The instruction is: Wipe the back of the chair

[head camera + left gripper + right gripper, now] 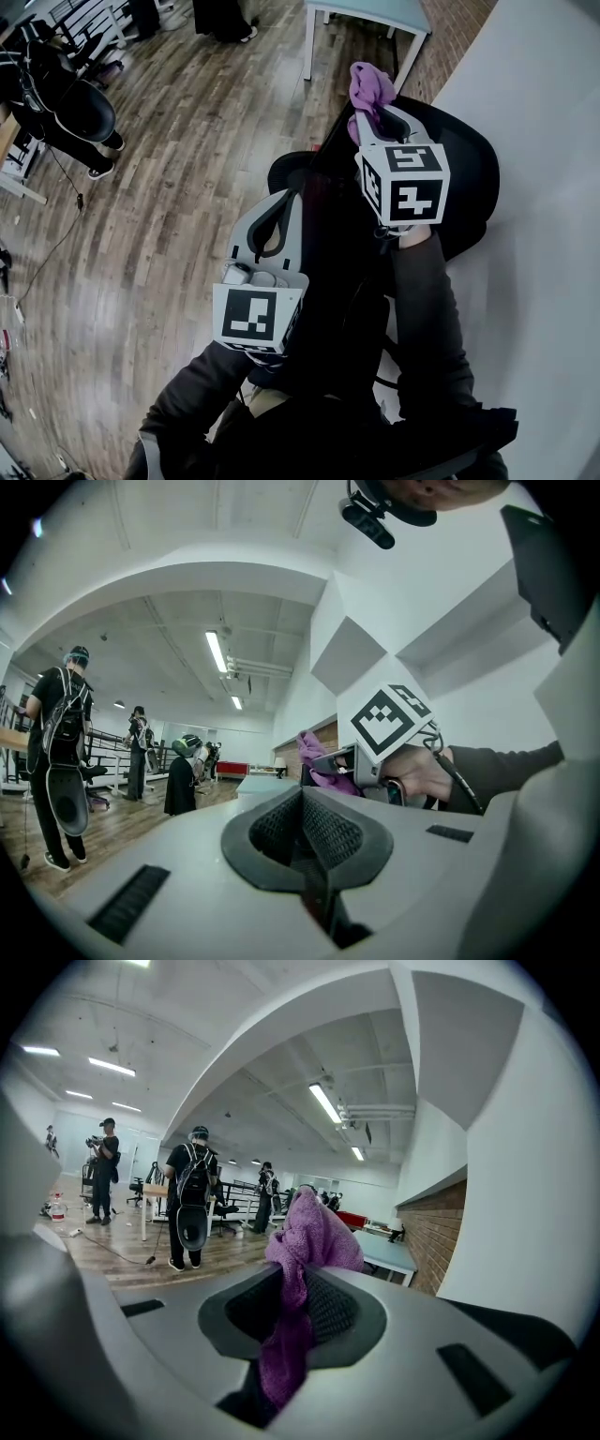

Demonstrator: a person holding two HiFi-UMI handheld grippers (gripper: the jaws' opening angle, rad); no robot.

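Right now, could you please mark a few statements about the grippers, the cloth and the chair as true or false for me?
1. The right gripper is shut on a purple cloth. True.
2. The left gripper grips a cloth as well. False: its jaws are together with nothing between them.
3. A black chair lies below both grippers in the head view. True.
4. The floor is carpeted. False: it is wooden planks.
5. Nobody else is in the room. False: a person with a backpack stands in the background.
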